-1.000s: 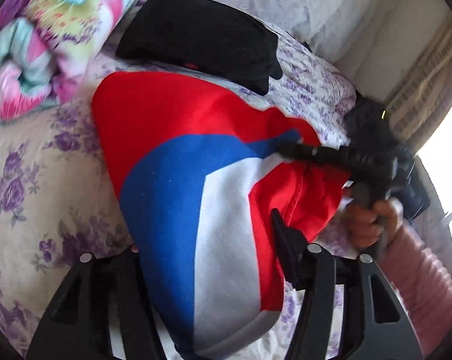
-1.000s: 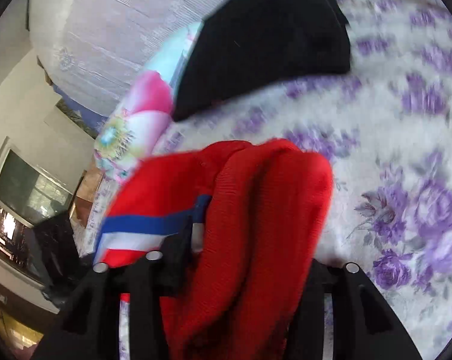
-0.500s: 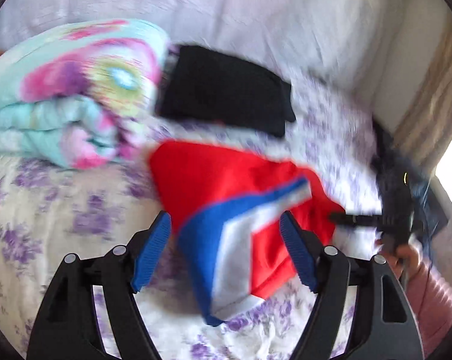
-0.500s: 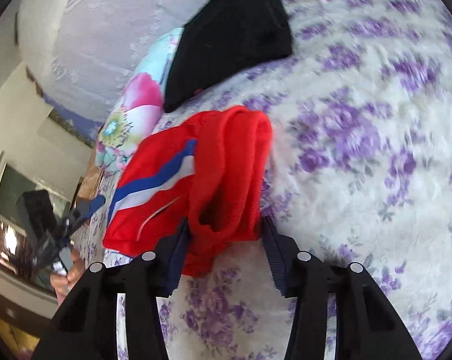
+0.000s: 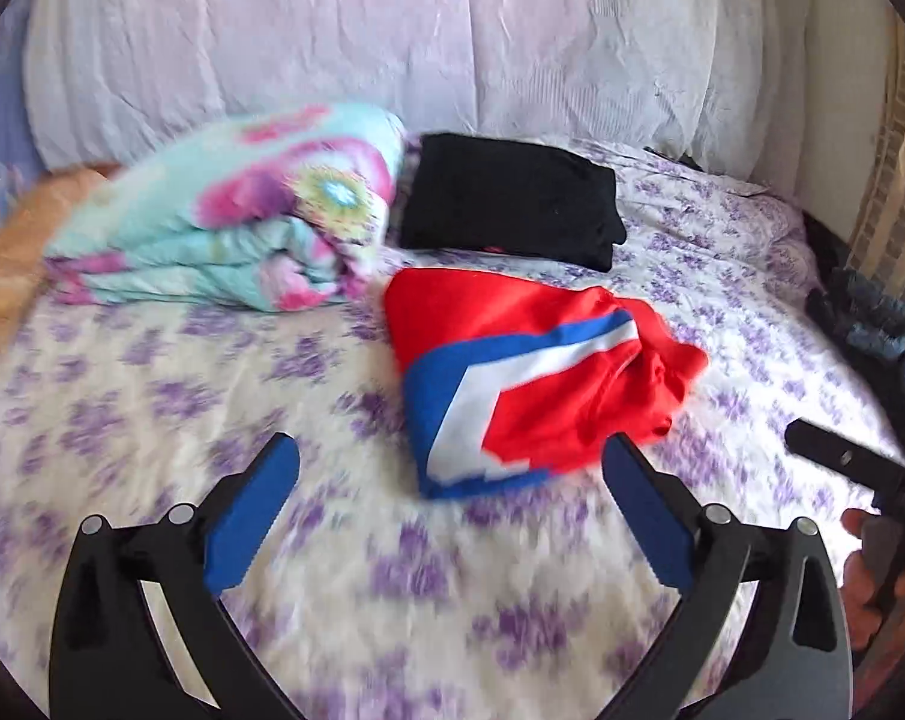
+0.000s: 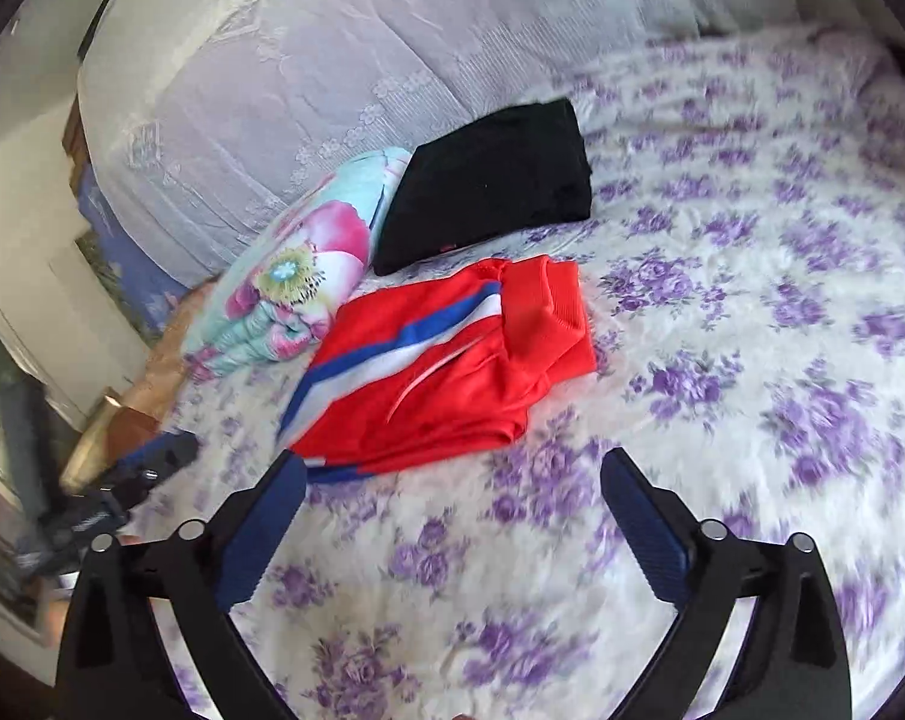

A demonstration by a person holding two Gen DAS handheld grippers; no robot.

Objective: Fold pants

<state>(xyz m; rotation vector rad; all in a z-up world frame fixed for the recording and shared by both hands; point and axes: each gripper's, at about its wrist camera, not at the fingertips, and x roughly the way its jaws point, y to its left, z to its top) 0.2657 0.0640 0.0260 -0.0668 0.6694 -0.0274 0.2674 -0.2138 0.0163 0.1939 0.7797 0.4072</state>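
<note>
The red pants (image 5: 512,372) with a blue and white stripe lie folded in a loose bundle on the flowered bedspread (image 5: 152,420), also seen as the red pants (image 6: 452,360) from the right wrist. My left gripper (image 5: 449,486) hangs just short of the bundle, its jaws opening wide, nothing between them. My right gripper (image 6: 452,498) is likewise back from the pants, jaws opening wide and empty. The right gripper's black body (image 5: 854,468) and a hand show at the right edge of the left wrist view.
A folded black garment (image 5: 512,204) lies behind the red pants. A rolled turquoise and pink quilt (image 5: 230,228) sits to its left. A white lace-covered headboard (image 5: 392,42) closes the far side. Dark clothing (image 5: 872,318) lies at the bed's right edge.
Both grippers let go of the red pants, opened wide and drew back and up. The pants now lie by themselves on the bed.
</note>
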